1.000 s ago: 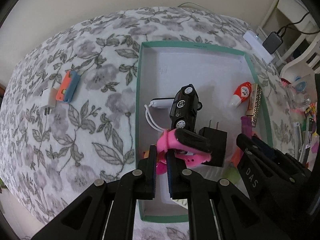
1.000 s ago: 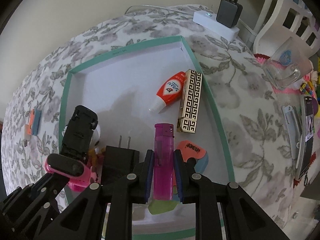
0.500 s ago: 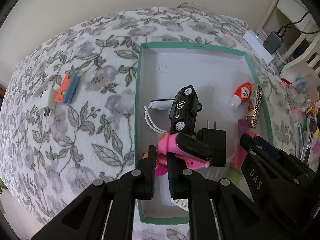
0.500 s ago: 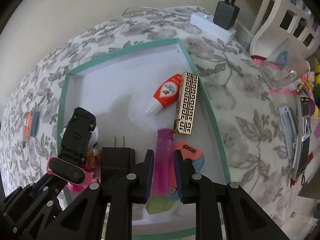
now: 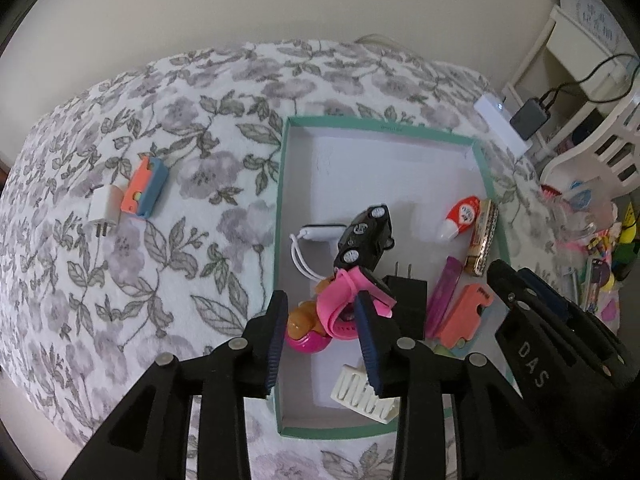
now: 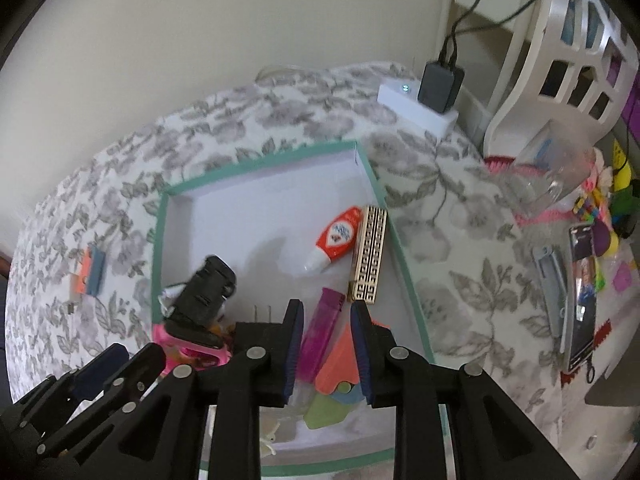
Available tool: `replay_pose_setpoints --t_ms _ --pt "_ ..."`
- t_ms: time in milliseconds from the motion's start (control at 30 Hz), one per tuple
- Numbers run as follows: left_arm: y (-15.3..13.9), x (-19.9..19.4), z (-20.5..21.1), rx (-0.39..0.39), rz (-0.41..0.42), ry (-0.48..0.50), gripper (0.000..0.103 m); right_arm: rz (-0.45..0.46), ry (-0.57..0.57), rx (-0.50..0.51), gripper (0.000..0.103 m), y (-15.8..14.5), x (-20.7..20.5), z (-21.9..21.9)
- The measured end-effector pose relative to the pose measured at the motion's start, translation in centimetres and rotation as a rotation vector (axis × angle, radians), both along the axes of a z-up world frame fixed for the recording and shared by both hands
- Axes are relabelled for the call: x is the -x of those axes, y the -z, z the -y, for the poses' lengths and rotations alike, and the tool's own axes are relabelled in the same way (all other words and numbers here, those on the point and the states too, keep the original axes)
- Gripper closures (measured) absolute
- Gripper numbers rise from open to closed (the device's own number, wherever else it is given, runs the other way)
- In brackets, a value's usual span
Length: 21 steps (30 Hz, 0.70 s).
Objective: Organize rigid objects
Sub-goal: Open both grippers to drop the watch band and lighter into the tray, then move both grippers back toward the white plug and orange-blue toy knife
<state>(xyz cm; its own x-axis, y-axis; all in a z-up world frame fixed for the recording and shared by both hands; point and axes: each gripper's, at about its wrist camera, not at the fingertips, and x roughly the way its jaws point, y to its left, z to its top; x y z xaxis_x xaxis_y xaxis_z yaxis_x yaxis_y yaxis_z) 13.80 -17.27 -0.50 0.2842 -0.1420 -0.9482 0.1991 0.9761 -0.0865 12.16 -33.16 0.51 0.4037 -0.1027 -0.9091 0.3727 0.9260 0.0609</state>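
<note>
Fingers (image 5: 278, 328) of both grippers have just been spreading, freeing the pink watch band (image 5: 344, 300) and purple lighter (image 6: 320, 332) to lie near the front edge of the teal-rimmed box (image 5: 282, 200), both apparently delivered.

A shallow teal-rimmed cardboard box (image 5: 280, 216) sits on the floral-patterned bedspread (image 5: 180, 272). Inside it, a black toy car (image 5: 366, 234) lies at the middle, a white cabled device (image 5: 318, 234) just left of it, a black plug adapter (image 5: 408, 298) nearer the camera. To the right lie a purple translucent lighter (image 5: 442, 294), a red-and-white correction tape (image 5: 460, 216) and a gold patterned case (image 5: 484, 236) along the right wall. Outside the box, well to its left, an orange-and-blue block (image 5: 144, 186) touches a white plug (image 5: 105, 210).
</note>
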Motion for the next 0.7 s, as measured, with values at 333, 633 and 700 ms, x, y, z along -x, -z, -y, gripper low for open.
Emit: replay_pose_setpoints --t_ms 333,633,700 --pt "-2.3 -1.1 -4.4 0.01 0.071 -0.142 0.065 0.077 -0.058 -0.003 0.076 -1.9 -0.3 -2.4" --pt "-2.3 -2.3 -11.3 -0.061 0.107 -0.339 0.045 0.089 -0.201 0.008 0.076 -2.0 -1.2 -7.8" --pt "-2.3 -2.5 -12.7 -0.068 0.108 -0.378 0.04 0.09 -0.217 0.002 0.072 -2.0 -1.3 -8.5"
